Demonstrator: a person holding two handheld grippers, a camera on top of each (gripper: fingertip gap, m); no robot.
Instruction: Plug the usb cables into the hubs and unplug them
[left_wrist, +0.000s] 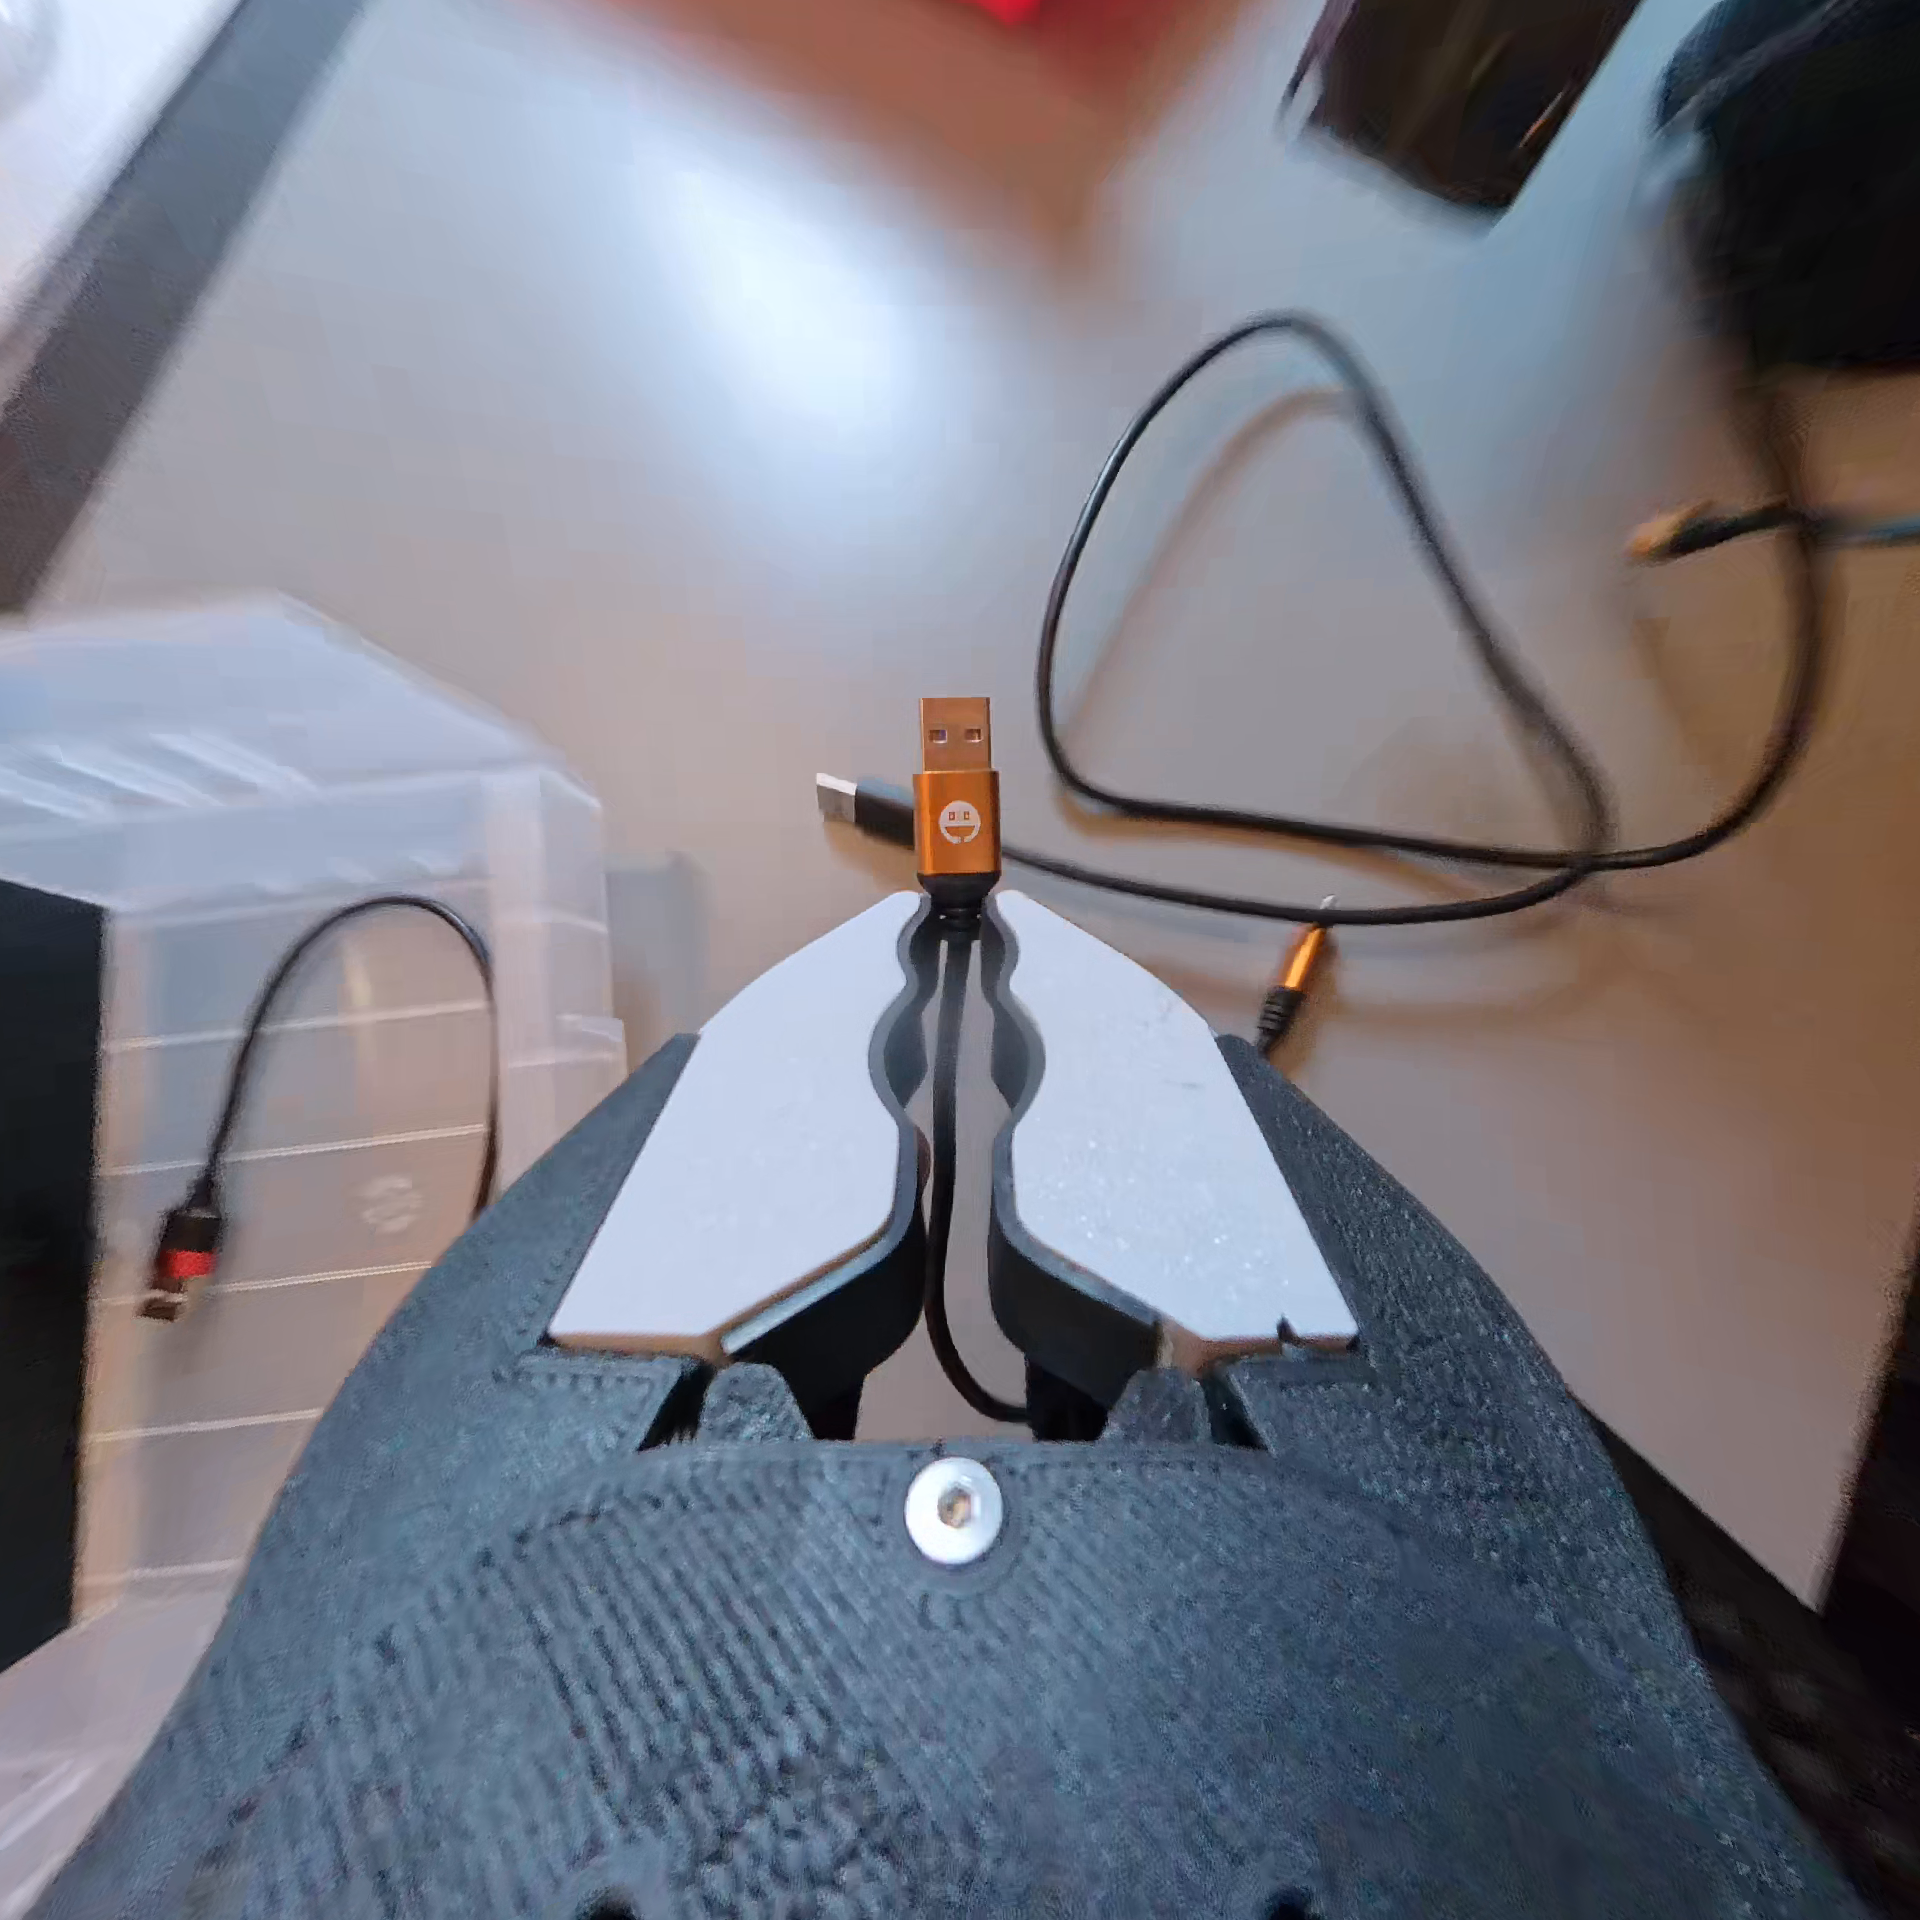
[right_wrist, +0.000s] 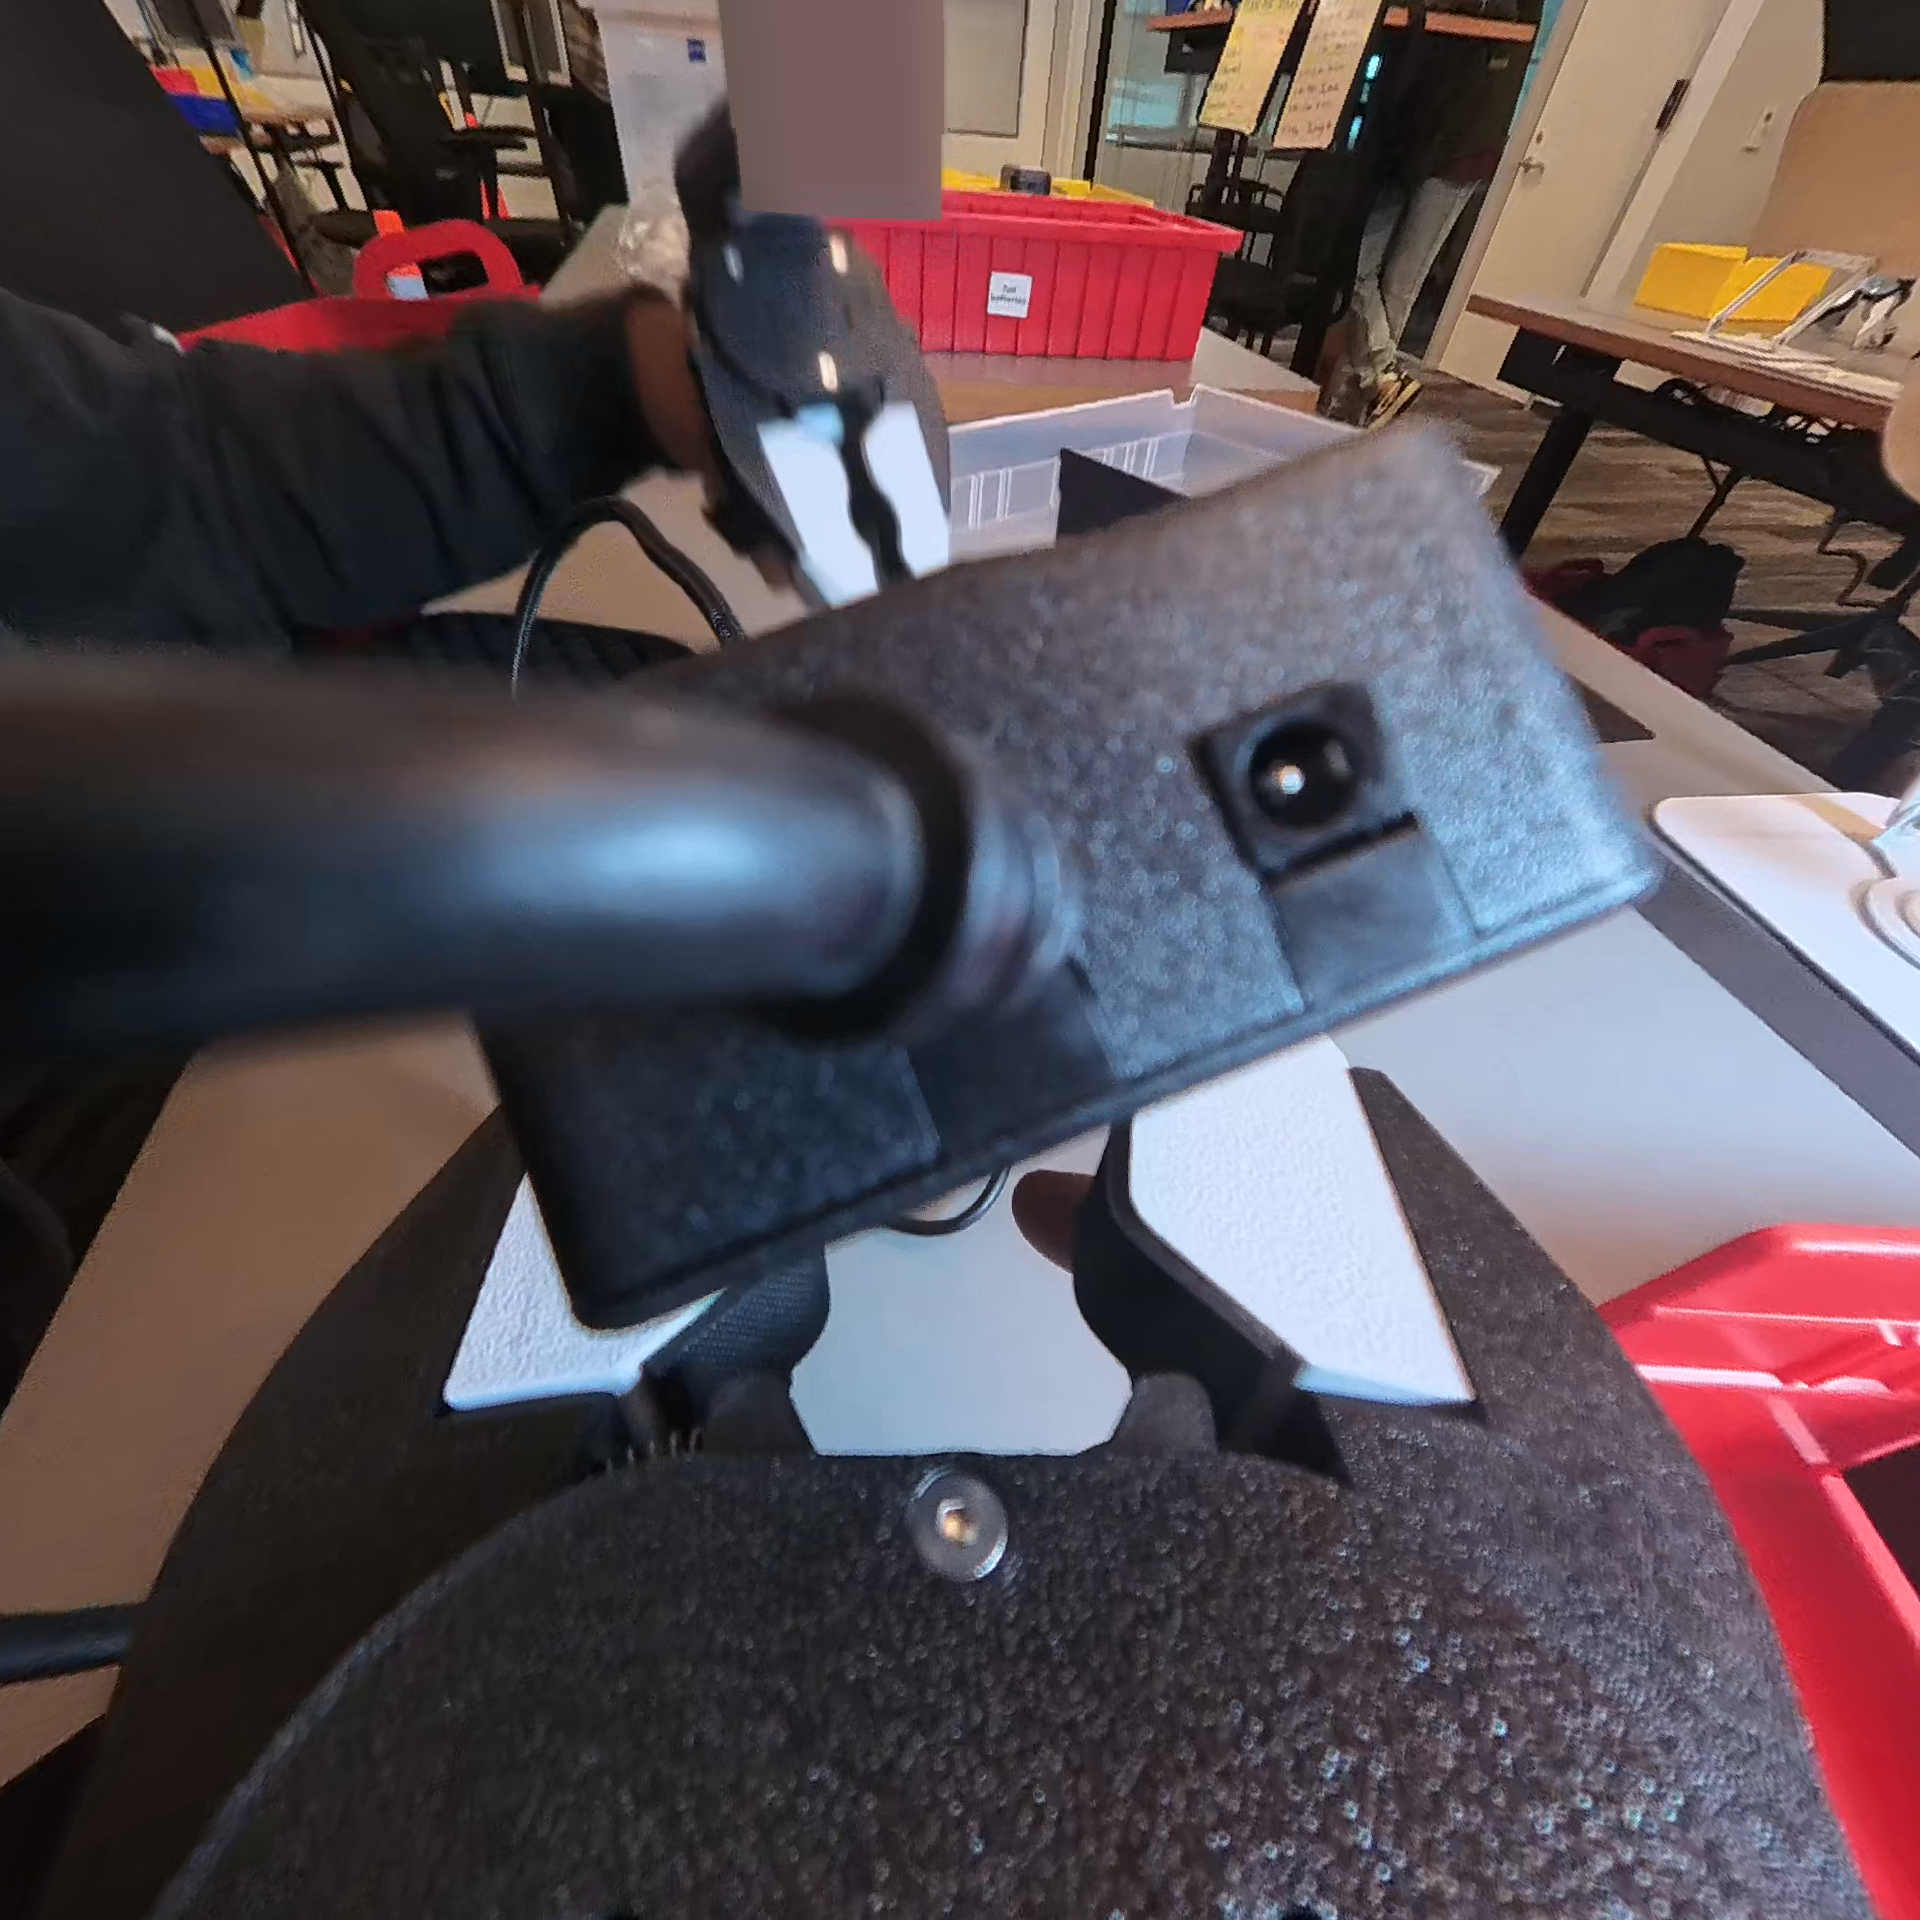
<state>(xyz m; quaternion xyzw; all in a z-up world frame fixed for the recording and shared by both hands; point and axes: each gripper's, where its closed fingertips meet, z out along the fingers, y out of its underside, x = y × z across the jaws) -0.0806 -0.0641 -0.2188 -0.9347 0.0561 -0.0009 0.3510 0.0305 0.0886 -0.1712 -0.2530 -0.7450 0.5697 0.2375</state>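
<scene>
Black textured hub (right_wrist: 1039, 831), held close to the right wrist camera: rectangular body, tilted, thick black lead leaving its left end, round socket on the near face; its ports are not visible from here. Right gripper (right_wrist: 935, 1226): fingers spread around the hub's lower edge, apparently clamped on it, though the contact is hidden behind the body. Orange USB plug (left_wrist: 954, 800): metal tip pointing forward and away, standing just past the left gripper (left_wrist: 954, 914), whose jaws are closed on the black strain relief right behind the orange shell; the plug's black cord runs back down the channel between the fingers. Left gripper, far view (right_wrist: 862, 499): seen beyond the hub, carried by a dark-sleeved arm (right_wrist: 312, 447). Loose black cable (left_wrist: 1351, 644): looped on the pale tabletop (left_wrist: 623, 416), with a silver-tipped black plug (left_wrist: 862, 805) lying just behind the held one and a small orange connector (left_wrist: 1299, 961) near the right finger. Red-and-black plug (left_wrist: 182, 1247): hanging at left on a short black lead in front of a clear plastic bin (left_wrist: 312, 831). Step in hand, by judgement: bringing plug and hub together for insertion; nothing is mated yet. Next move calls for turning the hub's port face toward the plug, matching flat orientation, then a straight push.
</scene>
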